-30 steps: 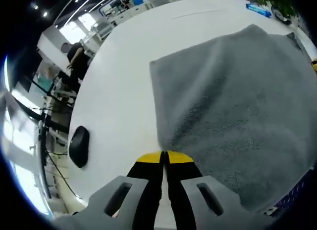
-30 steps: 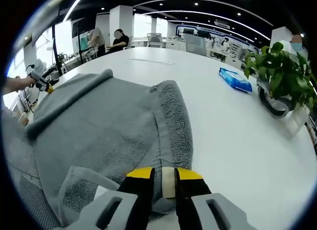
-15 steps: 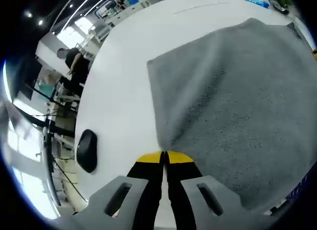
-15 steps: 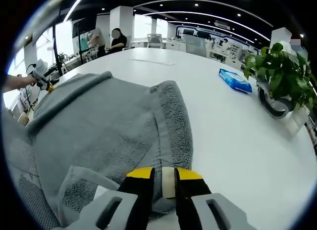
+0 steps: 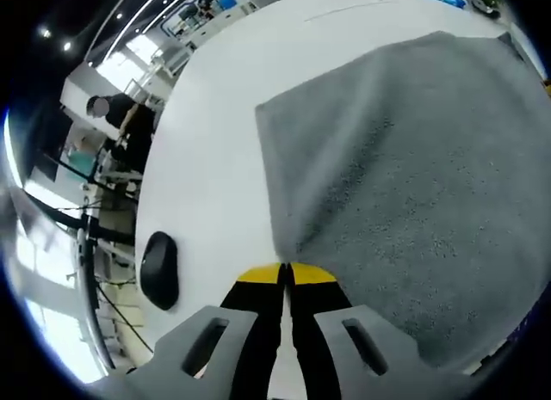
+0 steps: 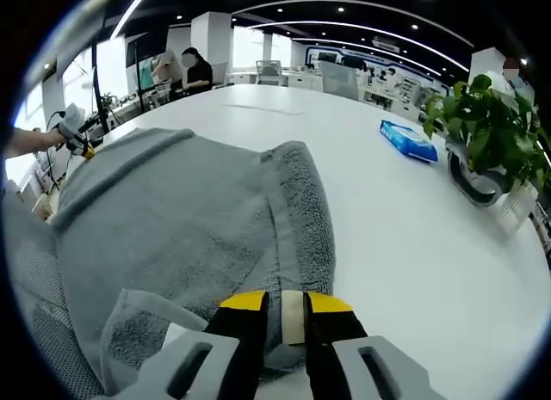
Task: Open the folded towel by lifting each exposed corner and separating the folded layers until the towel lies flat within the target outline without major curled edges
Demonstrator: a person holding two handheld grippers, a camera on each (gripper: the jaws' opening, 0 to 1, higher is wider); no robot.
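A grey towel (image 5: 413, 168) lies spread on the white table (image 5: 215, 142), and its near corner reaches my left gripper (image 5: 286, 271), whose yellow-tipped jaws are shut on that corner. In the right gripper view the towel (image 6: 172, 219) shows a thick folded hem running away from me. My right gripper (image 6: 287, 314) is shut on that edge, with cloth pinched between its fingers. At the far left of this view a hand holds the left gripper (image 6: 76, 135) at the towel's opposite corner. A loose flap (image 6: 146, 327) sags at lower left.
A black mouse (image 5: 159, 269) lies on the table to the left of the towel. A blue packet (image 6: 411, 138) and a potted plant (image 6: 486, 129) stand on the right of the table. People sit at desks behind.
The left gripper view has shifted slightly, so the mouse sits nearer. The ridge along the towel's far-left edge looks flatter. Both grippers keep their hold.
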